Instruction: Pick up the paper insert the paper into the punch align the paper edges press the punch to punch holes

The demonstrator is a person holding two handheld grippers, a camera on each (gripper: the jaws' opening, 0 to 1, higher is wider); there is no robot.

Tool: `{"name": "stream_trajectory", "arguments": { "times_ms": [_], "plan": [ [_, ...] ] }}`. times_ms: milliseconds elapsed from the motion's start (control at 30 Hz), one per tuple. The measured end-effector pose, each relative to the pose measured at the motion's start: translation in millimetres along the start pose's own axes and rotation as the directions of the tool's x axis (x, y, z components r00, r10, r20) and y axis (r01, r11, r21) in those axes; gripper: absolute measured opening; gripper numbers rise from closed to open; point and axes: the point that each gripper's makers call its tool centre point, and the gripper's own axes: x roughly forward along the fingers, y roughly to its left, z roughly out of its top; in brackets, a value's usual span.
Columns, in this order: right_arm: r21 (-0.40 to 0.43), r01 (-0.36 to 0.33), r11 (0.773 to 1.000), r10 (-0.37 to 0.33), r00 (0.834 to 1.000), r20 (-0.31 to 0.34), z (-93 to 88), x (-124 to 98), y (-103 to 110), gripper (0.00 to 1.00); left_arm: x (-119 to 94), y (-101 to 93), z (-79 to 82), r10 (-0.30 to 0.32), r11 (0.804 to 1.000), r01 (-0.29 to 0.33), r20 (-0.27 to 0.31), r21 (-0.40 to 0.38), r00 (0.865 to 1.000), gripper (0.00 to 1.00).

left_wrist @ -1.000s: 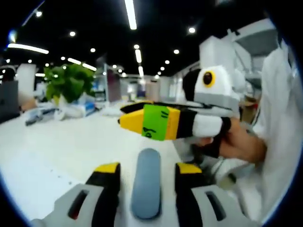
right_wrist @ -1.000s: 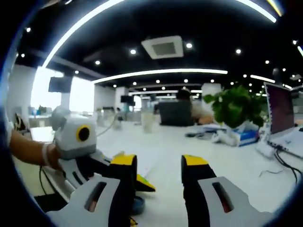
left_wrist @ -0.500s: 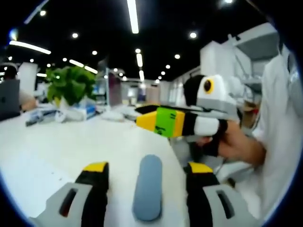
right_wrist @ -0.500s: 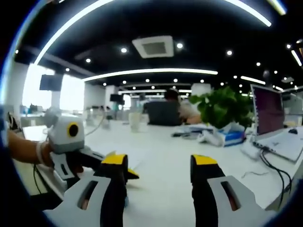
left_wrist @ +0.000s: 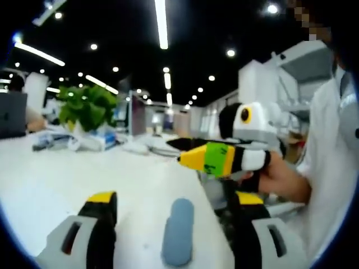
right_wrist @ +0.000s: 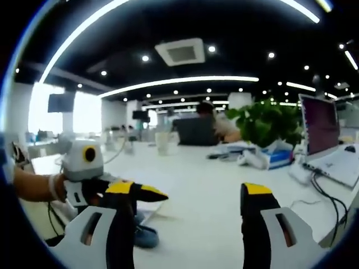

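Hole punch [left_wrist: 178,232] lies on the white table [left_wrist: 50,185], a blue-grey oblong that sits midway between the two jaws of the left gripper [left_wrist: 175,198] in the left gripper view. The jaws stand wide apart, one on each side of the punch, and neither touches it. In the right gripper view the punch [right_wrist: 146,236] shows as a low blue shape on the table, just beneath the yellow tips of the left gripper [right_wrist: 148,193] and partly hidden behind the right gripper's own near jaw. A hand [right_wrist: 33,188] holds the left gripper from the edge of that view.

The right gripper [right_wrist: 190,189] is also spread wide and grips nothing; only bare table shows between its jaws, and the punch lies off to their left. In the left gripper view the right gripper [left_wrist: 193,158] hangs above and beyond the punch, clear of it, with a green label behind its yellow tip and a hand [left_wrist: 280,176] around its grip.

A pale sheet [right_wrist: 152,208] beside the punch may be the paper, but it is too faint against the white table to be sure.

Farther back on the table stand a potted plant [right_wrist: 266,123], a blue box [right_wrist: 283,159] at its foot, and an open laptop [right_wrist: 328,140] with cables [right_wrist: 331,199] trailing near it. A person [right_wrist: 210,120] sits behind another screen at the far side.
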Motion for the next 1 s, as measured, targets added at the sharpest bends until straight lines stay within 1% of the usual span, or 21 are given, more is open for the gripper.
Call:
{"name": "stream_trajectory", "arguments": {
  "times_ms": [133,233,333,400,467,533,600,633,667,733,767,833,867,1000],
  "plan": [
    [0.008,0.000,1.000,0.000,1.000,0.023,9.3,-1,1,0.75,-8,0.9,3.2,0.017,1.000,-0.017,-0.007,0.025,1.000,0.85],
    [0.006,-0.005,1.000,0.005,1.000,0.029,12.2,-1,3,0.77,-19,2.2,6.3,0.040,0.999,-0.040,0.001,0.029,0.999,0.85],
    [0.002,-0.011,1.000,0.011,0.999,0.038,15.0,-1,4,0.78,-33,-2.1,5.5,0.067,0.997,-0.067,-0.001,0.043,0.998,0.86],
    [-0.001,-0.019,1.000,0.019,0.999,0.039,15.9,-1,5,0.77,-50,1.5,5.6,0.092,0.995,-0.092,0.001,0.044,0.996,0.86],
    [0.002,-0.036,0.999,0.036,0.999,0.034,15.1,-1,8,0.74,-61,5.8,4.9,0.115,0.992,-0.115,-0.001,0.044,0.993,0.86],
    [0.002,-0.042,0.999,0.042,0.999,0.034,14.4,-1,10,0.74,-76,13.4,2.4,0.147,0.988,-0.146,-0.008,0.054,0.989,0.86],
    [-0.003,-0.057,0.998,0.057,0.998,0.028,12.1,0,15,0.74,-93,21.4,0.1,0.185,0.982,-0.184,-0.006,0.048,0.983,0.86],
    [-0.008,-0.062,0.998,0.063,0.998,0.025,11.0,0,17,0.74,-98,23.7,-1.0,0.197,0.979,-0.196,-0.007,0.047,0.980,0.86],
    [-0.010,-0.066,0.998,0.066,0.997,0.024,10.4,0,19,0.74,-107,28.0,-3.6,0.220,0.975,-0.219,-0.011,0.044,0.975,0.85],
    [-0.013,-0.071,0.997,0.071,0.997,0.021,9.0,-1,20,0.74,-117,31.2,-7.9,0.239,0.971,-0.238,-0.017,0.039,0.971,0.85],
    [-0.013,-0.073,0.997,0.073,0.997,0.021,8.5,-1,20,0.74,-122,33.9,-11.1,0.256,0.966,-0.254,-0.026,0.045,0.966,0.85],
    [-0.012,-0.078,0.997,0.078,0.997,0.023,7.6,-2,21,0.73,-133,40.7,-18.0,0.295,0.952,-0.289,-0.051,0.098,0.954,0.82],
    [-0.016,-0.089,0.996,0.090,0.996,0.022,6.6,-3,22,0.72,-136,40.6,-20.2,0.297,0.952,-0.291,-0.056,0.098,0.953,0.81],
    [-0.016,-0.095,0.995,0.096,0.995,0.018,4.1,-4,23,0.72,-144,42.3,-25.3,0.309,0.948,-0.301,-0.064,0.101,0.949,0.82]
  ]
}}
